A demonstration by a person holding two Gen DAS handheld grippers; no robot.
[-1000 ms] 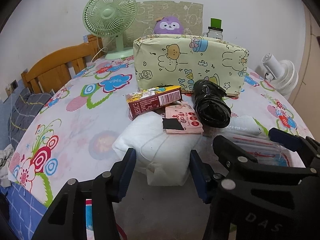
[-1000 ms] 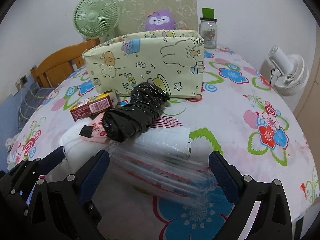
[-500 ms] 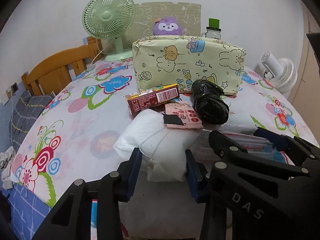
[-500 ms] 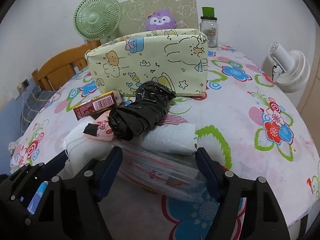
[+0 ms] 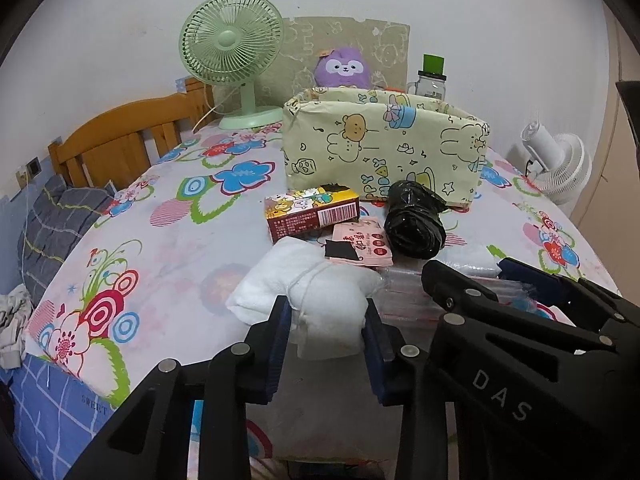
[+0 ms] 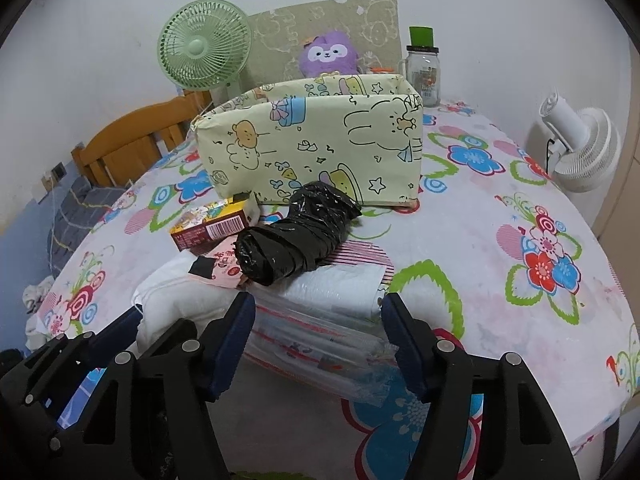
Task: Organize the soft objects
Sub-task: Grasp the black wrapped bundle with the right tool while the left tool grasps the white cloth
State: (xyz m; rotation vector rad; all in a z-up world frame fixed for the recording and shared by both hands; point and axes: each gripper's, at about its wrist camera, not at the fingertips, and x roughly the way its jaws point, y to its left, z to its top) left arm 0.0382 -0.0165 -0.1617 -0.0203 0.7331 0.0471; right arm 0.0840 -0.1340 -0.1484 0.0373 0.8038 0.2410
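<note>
left gripper clamped; right gripper closing

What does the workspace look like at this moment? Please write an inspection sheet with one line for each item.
Surface: round table under a flowered cloth.
Job's things: white folded towel; stack of clear plastic bags; black rolled plastic bag and pink packet lying on them; cartoon-print yellow fabric box behind.
Clutter: red-brown carton, purple plush toy, glass jar with green lid.
Grippers: left gripper shut on the towel; right gripper has just been closing, pads pressing the bag stack.
Cables: white cord from the green desk fan.
Surroundings: wooden headboard, white fan, plain wall.
</note>
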